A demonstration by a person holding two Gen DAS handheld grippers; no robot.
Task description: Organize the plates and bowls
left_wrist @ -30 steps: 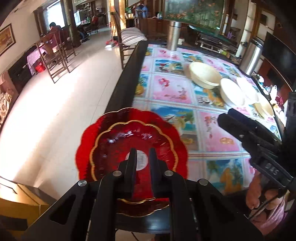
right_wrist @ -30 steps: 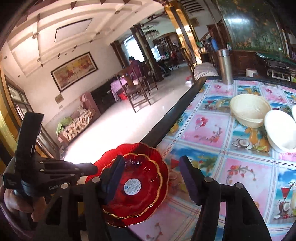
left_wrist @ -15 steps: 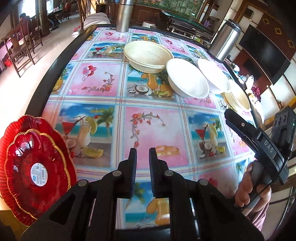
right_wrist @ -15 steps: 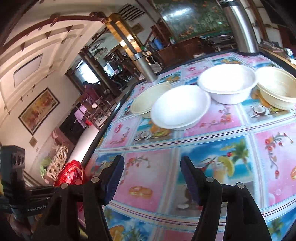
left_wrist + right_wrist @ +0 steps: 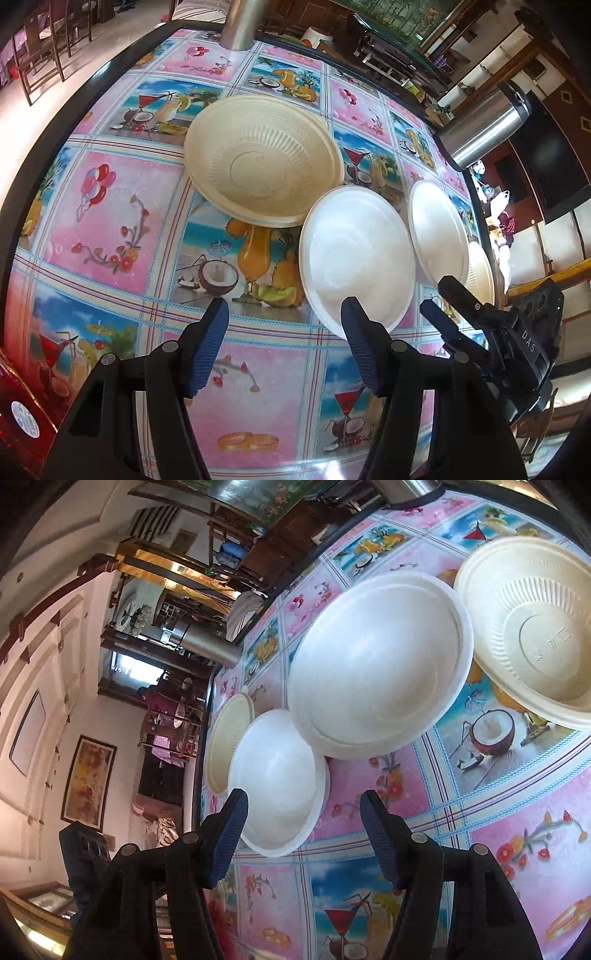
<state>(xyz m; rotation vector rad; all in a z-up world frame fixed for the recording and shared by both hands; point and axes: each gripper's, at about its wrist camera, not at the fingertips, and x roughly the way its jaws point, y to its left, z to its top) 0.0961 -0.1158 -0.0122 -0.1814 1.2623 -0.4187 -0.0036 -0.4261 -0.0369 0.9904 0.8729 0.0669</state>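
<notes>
left wrist view: left gripper (image 5: pixel 284 325) jaws opening, empty, beside the white plate (image 5: pixel 354 254). right gripper (image 5: pixel 303 823) jaws spread, empty. best pinch each rim squarely.

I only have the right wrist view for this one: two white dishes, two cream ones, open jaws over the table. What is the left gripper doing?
Observer: The left gripper points down at the tablecloth. Its jaws are opening, with nothing between them.
Operator: Which dish is it closest to?
Observer: The white bowl. One fingertip overlaps the bowl's near rim in the left wrist view.
Operator: Any dishes outside my frame?
Observer: Yes, a red plate with a round sticker, cropped at the lower left corner of that view.
</notes>
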